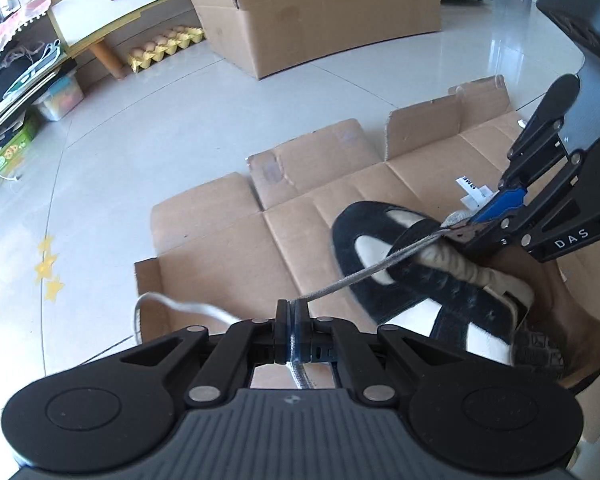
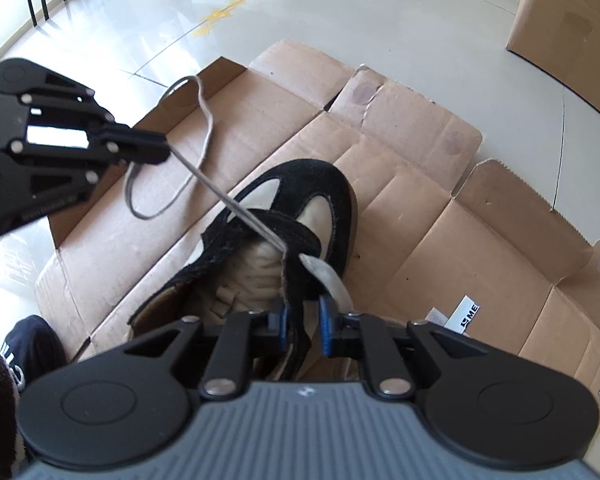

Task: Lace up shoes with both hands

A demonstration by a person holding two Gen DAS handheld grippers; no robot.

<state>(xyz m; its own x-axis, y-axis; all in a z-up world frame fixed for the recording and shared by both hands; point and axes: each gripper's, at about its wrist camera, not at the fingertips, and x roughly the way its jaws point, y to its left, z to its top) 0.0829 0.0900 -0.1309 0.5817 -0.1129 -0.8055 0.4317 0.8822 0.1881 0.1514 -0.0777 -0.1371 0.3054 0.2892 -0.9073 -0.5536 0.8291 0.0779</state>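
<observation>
- Left gripper, lower centre, clamped on grey lace.
- Black shoe mid-frame on cardboard.
- Right gripper parted around the shoe's eyelet edge; whether pinching, cannot tell.
- Keep lace taut, pull steadily.

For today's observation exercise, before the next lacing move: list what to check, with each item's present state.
1. Left gripper shut on the grey woven shoelace: ok.
2. Shoelace straight and taut between the black suede and cream shoe and the left gripper: ok.
3. Right gripper at the shoe's eyelet edge, which sits between its blue pads: ok.
4. Right gripper pressing on that edge: cannot tell.
5. Shoe resting on the flattened brown cardboard box: ok.
</observation>
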